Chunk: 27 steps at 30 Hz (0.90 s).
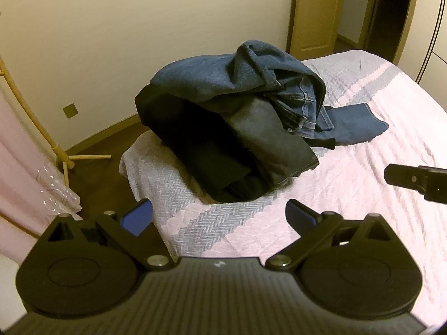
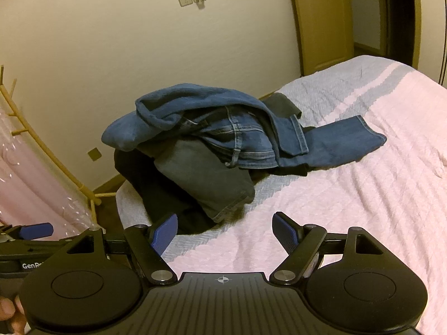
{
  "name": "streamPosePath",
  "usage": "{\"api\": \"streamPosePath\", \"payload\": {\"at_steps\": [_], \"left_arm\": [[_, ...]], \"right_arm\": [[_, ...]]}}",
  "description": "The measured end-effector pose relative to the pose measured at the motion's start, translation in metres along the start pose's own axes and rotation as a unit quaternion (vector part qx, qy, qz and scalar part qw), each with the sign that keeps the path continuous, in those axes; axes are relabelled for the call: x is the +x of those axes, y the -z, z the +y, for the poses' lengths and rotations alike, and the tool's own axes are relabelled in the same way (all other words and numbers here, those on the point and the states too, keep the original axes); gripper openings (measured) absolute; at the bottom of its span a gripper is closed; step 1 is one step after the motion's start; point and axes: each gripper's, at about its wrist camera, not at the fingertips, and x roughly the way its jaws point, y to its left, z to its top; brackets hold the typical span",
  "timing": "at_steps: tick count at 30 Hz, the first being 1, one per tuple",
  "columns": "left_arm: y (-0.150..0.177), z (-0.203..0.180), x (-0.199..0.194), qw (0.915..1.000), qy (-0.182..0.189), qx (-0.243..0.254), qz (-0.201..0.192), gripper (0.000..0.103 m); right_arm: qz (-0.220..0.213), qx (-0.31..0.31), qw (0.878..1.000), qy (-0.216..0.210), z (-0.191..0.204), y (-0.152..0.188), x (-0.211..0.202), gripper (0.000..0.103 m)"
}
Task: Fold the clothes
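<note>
A heap of trousers lies at the bed's near-left corner. Blue jeans (image 1: pixel 251 78) (image 2: pixel 223 122) are crumpled on top, one leg (image 2: pixel 343 139) stretched right over the bedspread. Under them sit grey jeans (image 1: pixel 268 139) (image 2: pixel 206 176) and a black garment (image 1: pixel 190 145) (image 2: pixel 148 178). My left gripper (image 1: pixel 219 216) hovers open just short of the heap, empty. My right gripper (image 2: pixel 225 233) is open too, nothing between its blue pads (image 2: pixel 285 233), also just before the heap. One finger of the right gripper (image 1: pixel 413 180) shows at the right edge of the left wrist view.
The bed (image 2: pixel 363 209) carries a pink and grey bedspread reaching right. Left of it, a wooden rack (image 1: pixel 64 153) with pink fabric in plastic stands on the brown floor. A cream wall and a wooden door (image 2: pixel 321 22) lie behind. A person's hand (image 2: pixel 8 315) holds the left gripper.
</note>
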Motion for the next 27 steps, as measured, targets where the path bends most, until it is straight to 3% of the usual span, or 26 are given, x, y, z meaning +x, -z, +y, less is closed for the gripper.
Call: {"api": "streamPosePath", "payload": {"at_steps": [9,12,13,17,23,26,27], "left_arm": [[-0.013,-0.010,0.002,0.9955,-0.029,0.081,-0.039,0.101],[-0.028,-0.010,0.013,0.9883,-0.030,0.138,-0.056,0.101],[-0.034,-0.011,0.018,0.9854,-0.048,0.151,-0.063,0.101],[-0.061,-0.012,0.045,0.9569,-0.049,0.264,-0.111,0.101],[-0.098,-0.008,0.114,0.9052,-0.008,0.404,-0.132,0.101],[-0.108,-0.004,0.141,0.8913,0.017,0.432,-0.137,0.094],[-0.112,-0.003,0.147,0.8861,0.026,0.441,-0.140,0.087]], "right_arm": [[0.006,-0.026,1.000,0.002,-0.022,0.001,0.010,0.078],[-0.005,-0.075,0.997,-0.001,-0.019,-0.007,0.018,0.078],[-0.009,-0.093,0.996,-0.002,-0.017,-0.011,0.022,0.078],[-0.011,-0.172,0.985,-0.003,-0.009,-0.030,0.054,0.078],[0.002,-0.262,0.965,0.027,0.000,-0.063,0.121,0.078],[0.019,-0.292,0.955,0.049,-0.003,-0.081,0.165,0.078],[0.026,-0.294,0.954,0.048,-0.003,-0.086,0.180,0.078]]}}
